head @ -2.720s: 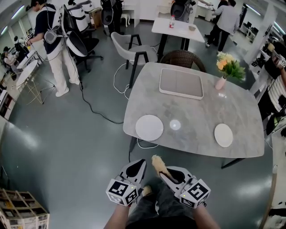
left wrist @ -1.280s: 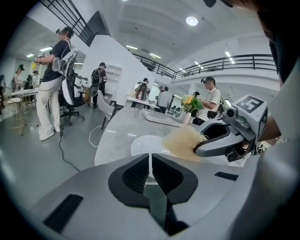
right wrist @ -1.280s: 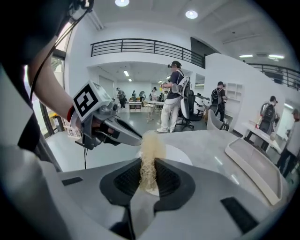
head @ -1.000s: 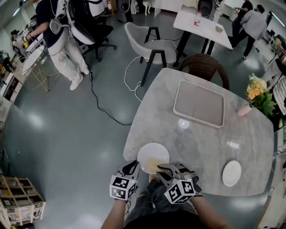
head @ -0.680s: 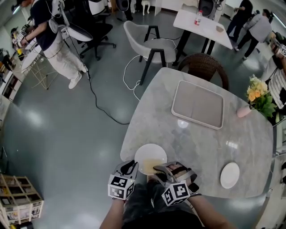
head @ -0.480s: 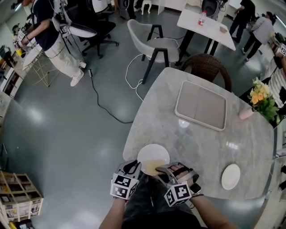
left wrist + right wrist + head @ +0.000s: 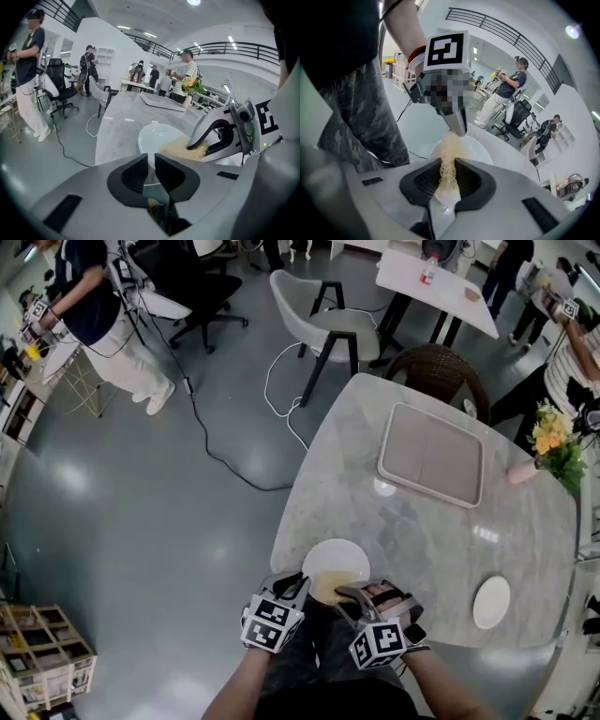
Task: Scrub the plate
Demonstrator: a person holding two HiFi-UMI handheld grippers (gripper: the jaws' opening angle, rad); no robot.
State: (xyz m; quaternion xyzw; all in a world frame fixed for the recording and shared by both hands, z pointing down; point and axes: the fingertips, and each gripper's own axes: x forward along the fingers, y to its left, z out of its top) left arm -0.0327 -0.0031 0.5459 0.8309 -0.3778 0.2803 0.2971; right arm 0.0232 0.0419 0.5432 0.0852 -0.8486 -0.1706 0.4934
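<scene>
Both reached plate (image 7: 343, 553): left gripper (image 7: 292, 584) pinches near rim, right gripper (image 7: 351, 594) presses clamped scrubber (image 7: 328, 588) onto it.

Head view overhead; gripper views close, apparently sharing plate (image 7: 334, 554).

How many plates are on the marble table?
2. The large plate sits at the near edge, its rim held by the left gripper, with the right gripper holding a scrubber on it. The small plate lies near the right edge. None seems hidden.
</scene>
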